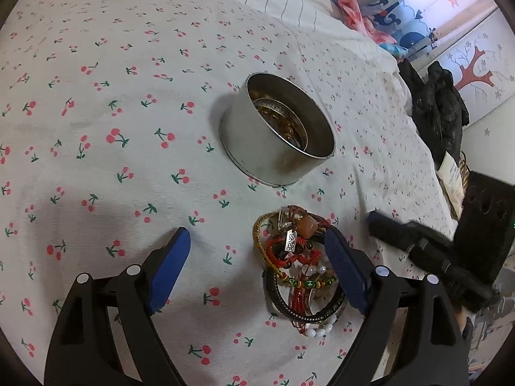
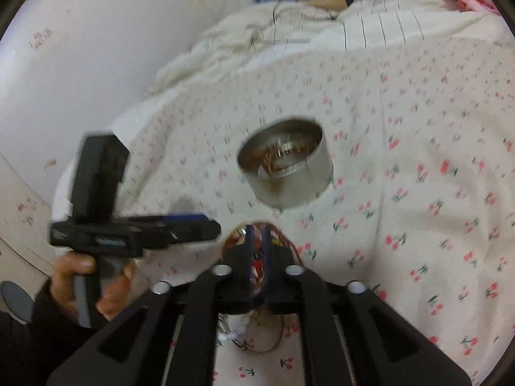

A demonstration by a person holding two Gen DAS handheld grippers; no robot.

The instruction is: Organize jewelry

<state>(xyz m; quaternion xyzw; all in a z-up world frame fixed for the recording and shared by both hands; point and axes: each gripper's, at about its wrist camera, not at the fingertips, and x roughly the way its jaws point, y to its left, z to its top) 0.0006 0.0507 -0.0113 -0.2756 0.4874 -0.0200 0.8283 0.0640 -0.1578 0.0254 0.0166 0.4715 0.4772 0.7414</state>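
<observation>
A tangled pile of bracelets and beaded jewelry [image 1: 299, 270] lies on the cherry-print sheet in the left wrist view, just inside my right-hand blue finger. My left gripper [image 1: 257, 267] is open and hovers low over the sheet. A round metal tin [image 1: 276, 135] stands open beyond the pile, with some jewelry inside. In the right wrist view my right gripper [image 2: 256, 234] is nearly shut over the jewelry pile [image 2: 254, 257], with red strands between the narrow jaws. The tin [image 2: 286, 164] stands ahead of it. The left gripper [image 2: 135, 228] shows at the left, held by a hand.
The cherry-print sheet [image 1: 112, 112] covers the bed. A white blanket [image 2: 257, 41] is bunched at the far side against a wall. Black clothing [image 1: 437, 106] hangs off the bed's right edge. The right gripper's black body [image 1: 428, 251] lies close to the pile.
</observation>
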